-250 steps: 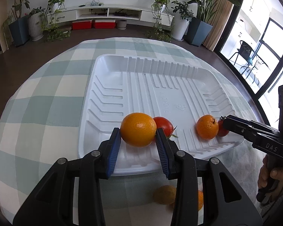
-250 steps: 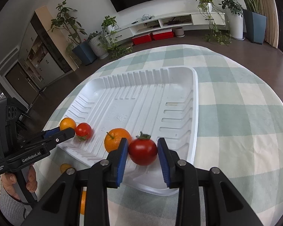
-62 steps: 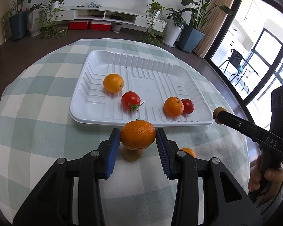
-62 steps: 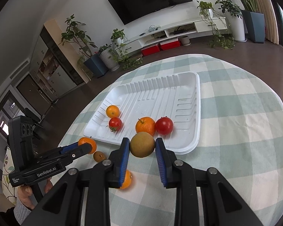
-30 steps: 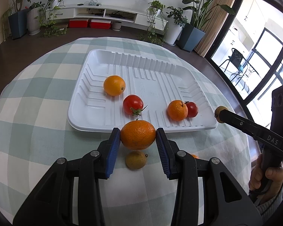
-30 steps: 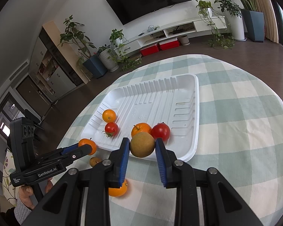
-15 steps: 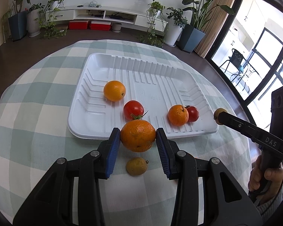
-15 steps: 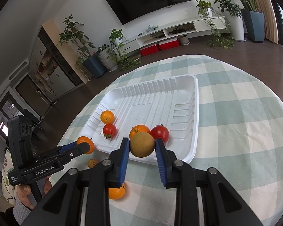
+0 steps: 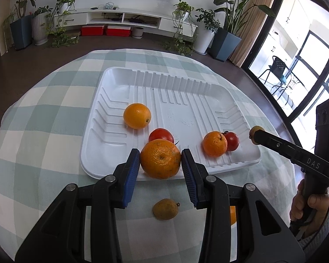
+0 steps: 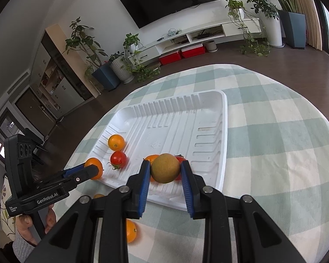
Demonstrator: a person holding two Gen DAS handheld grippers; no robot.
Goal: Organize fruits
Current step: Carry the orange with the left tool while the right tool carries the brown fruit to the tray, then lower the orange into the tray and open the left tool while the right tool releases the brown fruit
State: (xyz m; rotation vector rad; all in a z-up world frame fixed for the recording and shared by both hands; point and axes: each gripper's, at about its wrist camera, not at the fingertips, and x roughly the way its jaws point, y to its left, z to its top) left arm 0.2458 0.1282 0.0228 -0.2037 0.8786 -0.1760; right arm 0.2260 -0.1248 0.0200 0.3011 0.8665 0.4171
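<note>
Counting stock on the round bench (image 9: pixel 43 114) under its green-and-white check cloth:

Tray (image 9: pixel 186 100), white ribbed plastic: one, at centre of bench.

Fruit lying in the tray, four pieces in the left wrist view:
- Orange (image 9: pixel 137 116), smooth: one, at 9 o'clock of the tray floor.
- Tomatoes: two. One tomato (image 9: pixel 160 134) near 6 o'clock, partly hidden behind the held fruit; a second tomato (image 9: pixel 232 141) at 4 o'clock.
- Mandarin (image 9: pixel 215 144), with stem: one, touching the second tomato on its 9 o'clock side.

Fruit in the tools, two pieces:
- Left tool (image 9: pixel 160 163): blue pads clamped on one large orange (image 9: pixel 160 159), held over the tray's near rim at 6 o'clock.
- Right tool (image 10: pixel 165 171): blue pads pinched tight on one brown-green round fruit (image 10: pixel 165 167), held over the tray's near edge; in the left wrist view it sits at the tray's 3 o'clock rim.

Fruit loose on the cloth, outside the tray, two pieces:
- Small brownish fruit (image 9: pixel 165 209): one, at 6 o'clock below the left tool.
- Small orange (image 10: pixel 130 231): one, partly hidden behind the right tool's frame.

Hands: two, one gripping each tool handle; hand (image 9: pixel 304 201) seen at 4 o'clock in the left wrist view.
</note>
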